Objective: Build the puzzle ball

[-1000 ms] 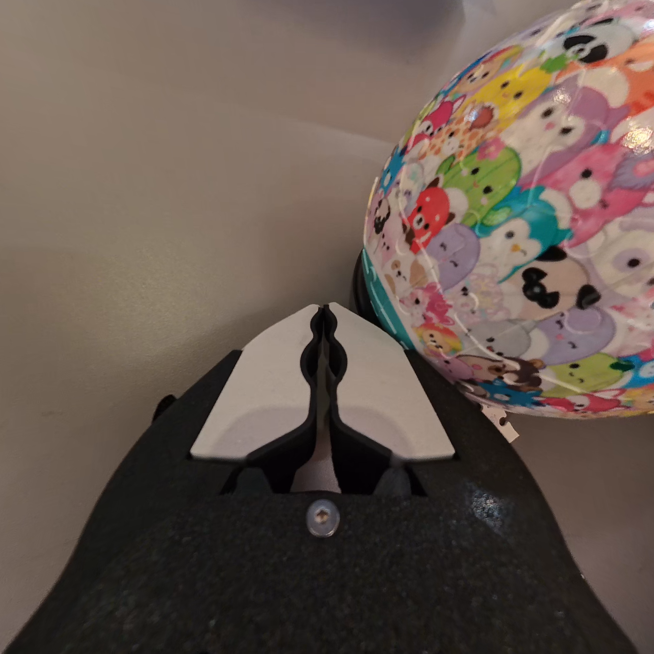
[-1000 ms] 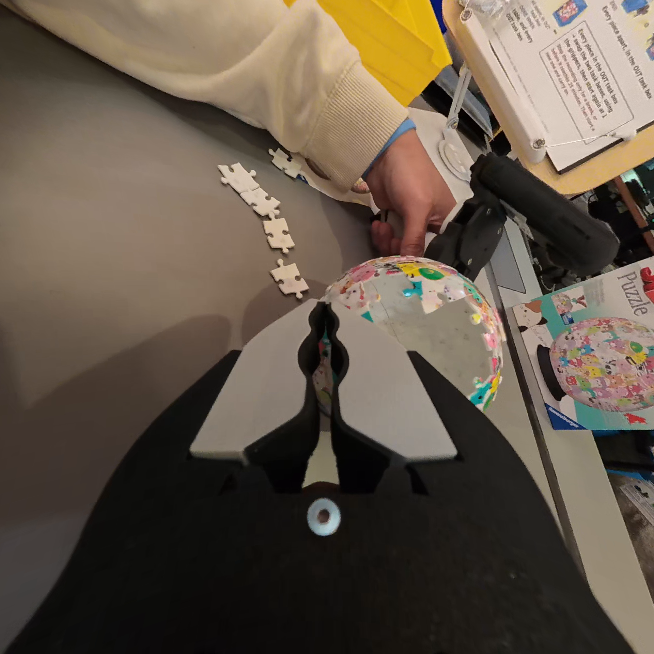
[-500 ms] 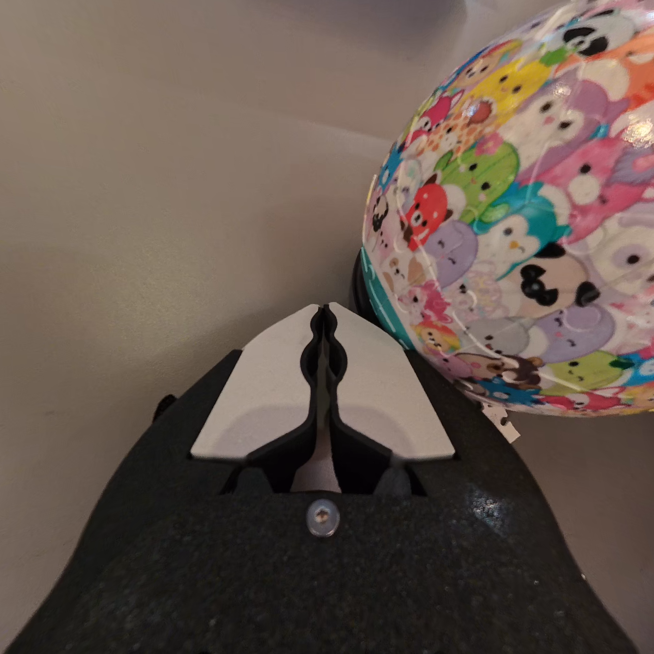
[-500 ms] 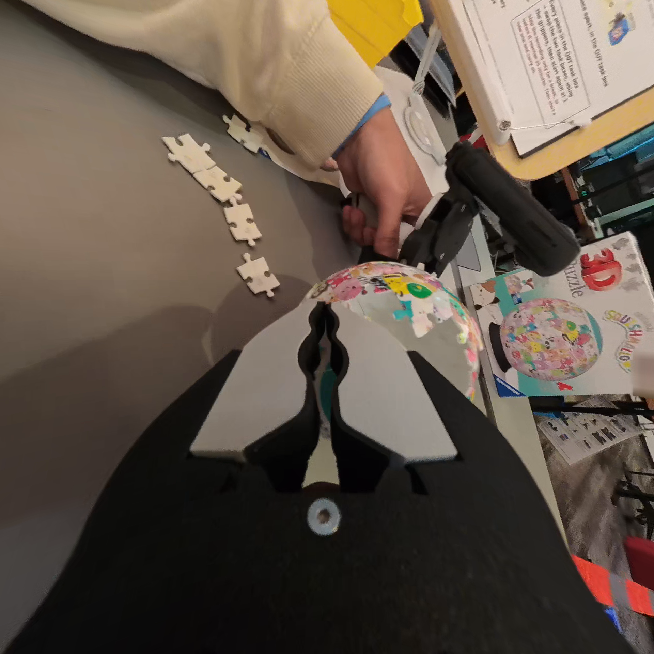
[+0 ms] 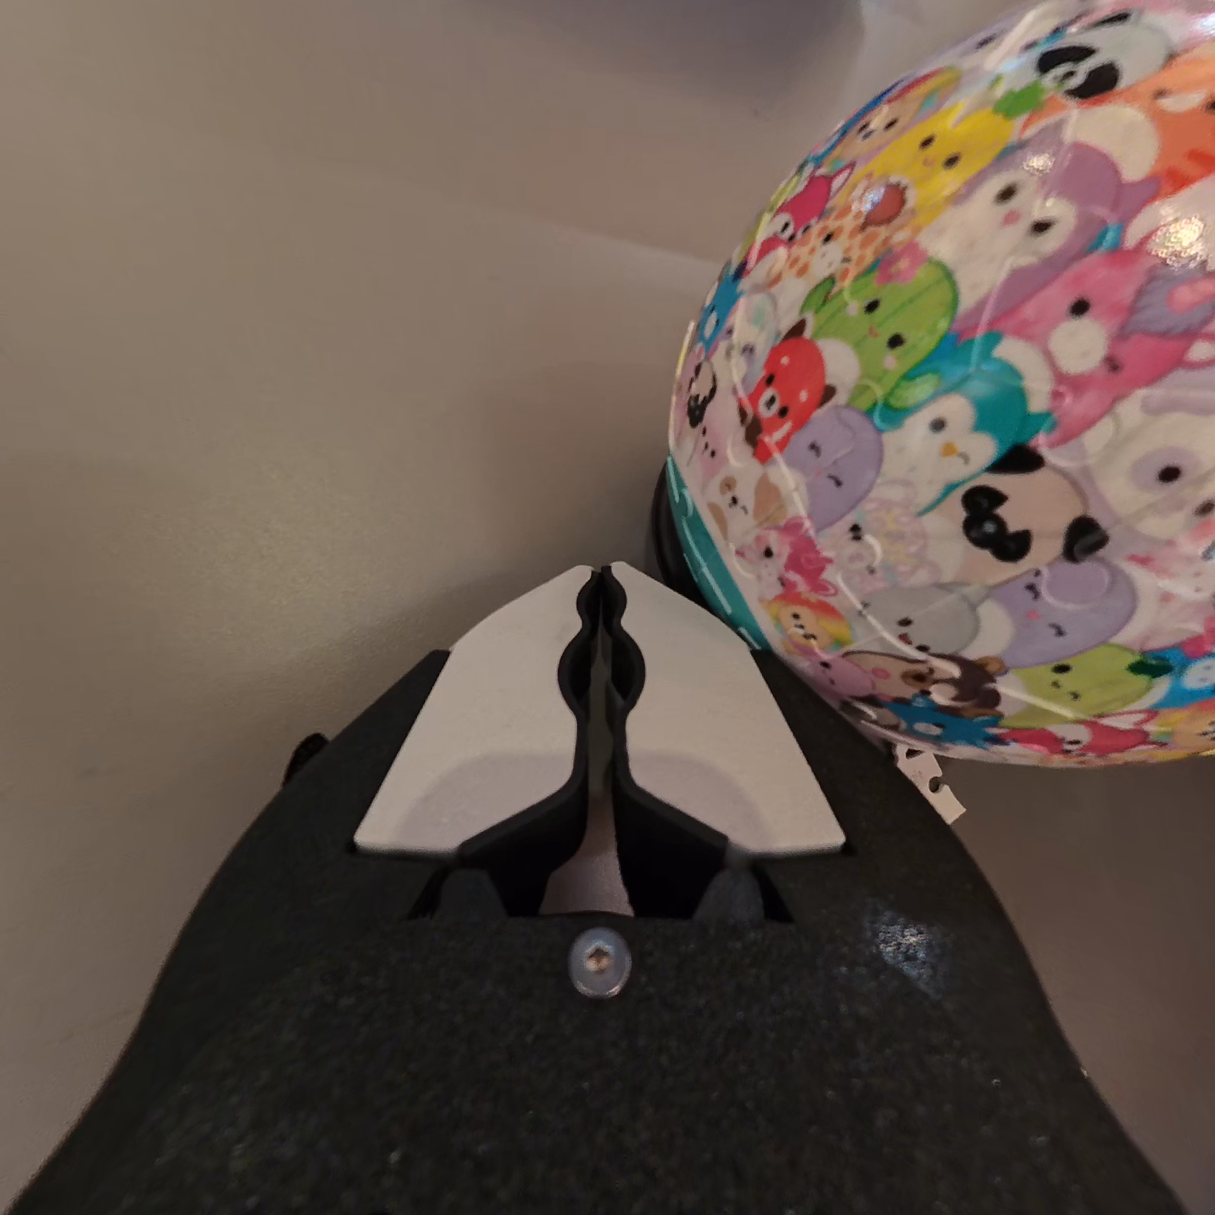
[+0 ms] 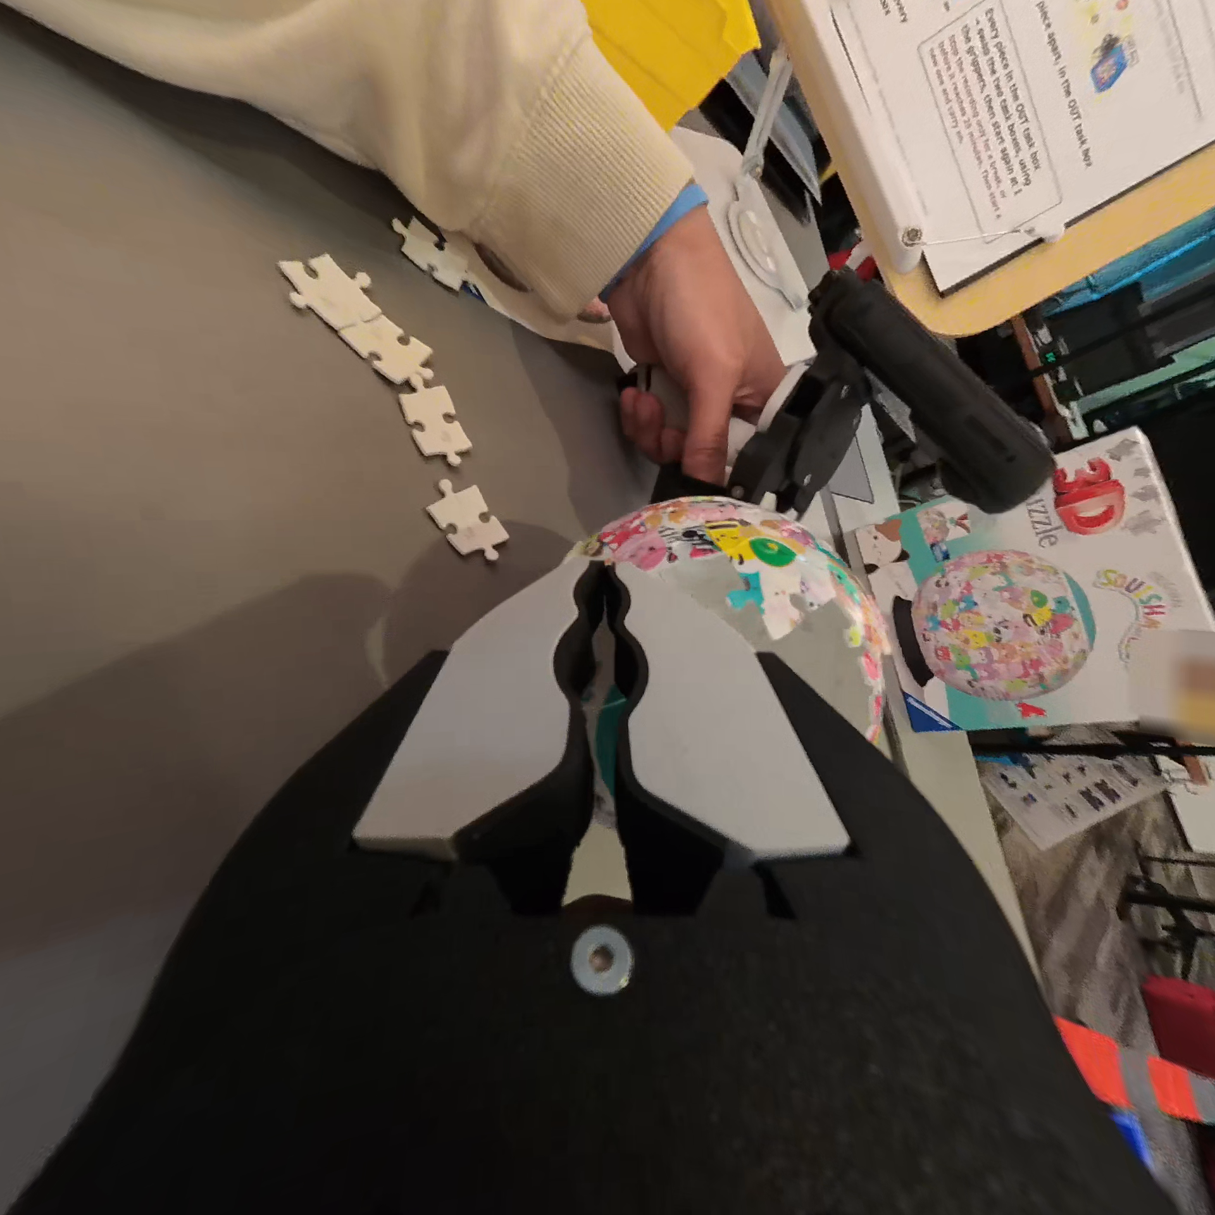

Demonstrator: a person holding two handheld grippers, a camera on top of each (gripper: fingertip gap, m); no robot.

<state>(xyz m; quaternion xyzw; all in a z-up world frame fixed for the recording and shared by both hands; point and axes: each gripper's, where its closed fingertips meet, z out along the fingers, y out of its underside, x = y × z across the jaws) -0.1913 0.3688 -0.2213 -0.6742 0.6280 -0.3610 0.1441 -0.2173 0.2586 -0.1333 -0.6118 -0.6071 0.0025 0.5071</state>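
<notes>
- While the left wrist view has hardly shifted over the last second, the left gripper (image 5: 601,577) keeps its fingers pressed together on nothing, just beside the puzzle ball (image 5: 973,421), which sits on a dark stand (image 5: 659,546) on the grey table (image 5: 263,329).
- Seen from the right wrist view, the camera has swung since a second ago, so the puzzle box (image 6: 1025,618) now shows more fully. The right gripper (image 6: 603,578) has its fingers nearly touching at the ball's open rim; whether they pinch a piece I cannot tell. Loose pieces (image 6: 437,427) lie on the table beyond, so I judge the shell unfinished.
</notes>
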